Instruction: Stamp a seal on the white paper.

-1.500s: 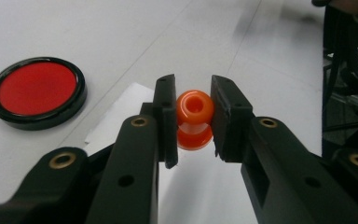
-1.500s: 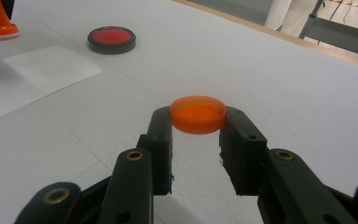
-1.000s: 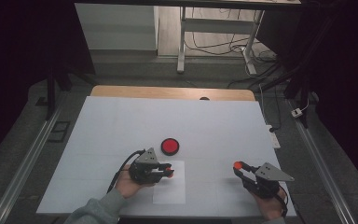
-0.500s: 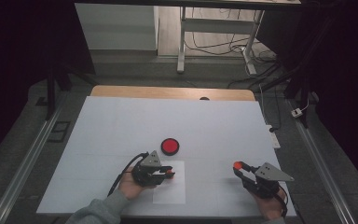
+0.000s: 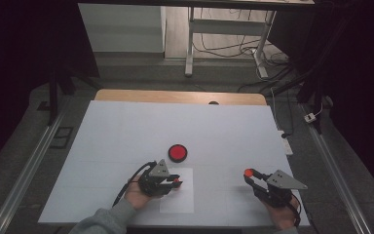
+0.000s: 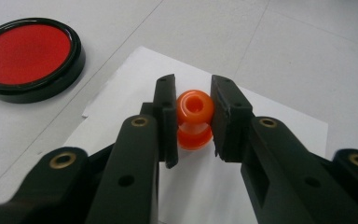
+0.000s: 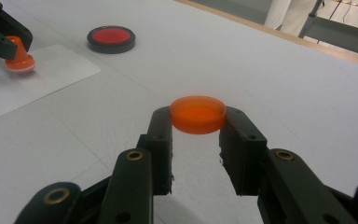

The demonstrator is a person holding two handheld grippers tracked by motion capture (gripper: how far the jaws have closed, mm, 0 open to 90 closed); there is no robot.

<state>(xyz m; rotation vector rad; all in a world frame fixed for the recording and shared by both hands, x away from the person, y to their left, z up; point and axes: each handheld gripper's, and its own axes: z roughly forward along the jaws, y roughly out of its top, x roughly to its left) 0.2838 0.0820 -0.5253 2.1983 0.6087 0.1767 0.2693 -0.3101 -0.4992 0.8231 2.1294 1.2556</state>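
On paper [image 5: 177,195]: left claw [image 6: 194,122] round stamp [image 6: 194,119]

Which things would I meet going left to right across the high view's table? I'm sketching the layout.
Left gripper clamping an orange stamp over the white paper sheet → red ink pad → right gripper holding an orange cap.
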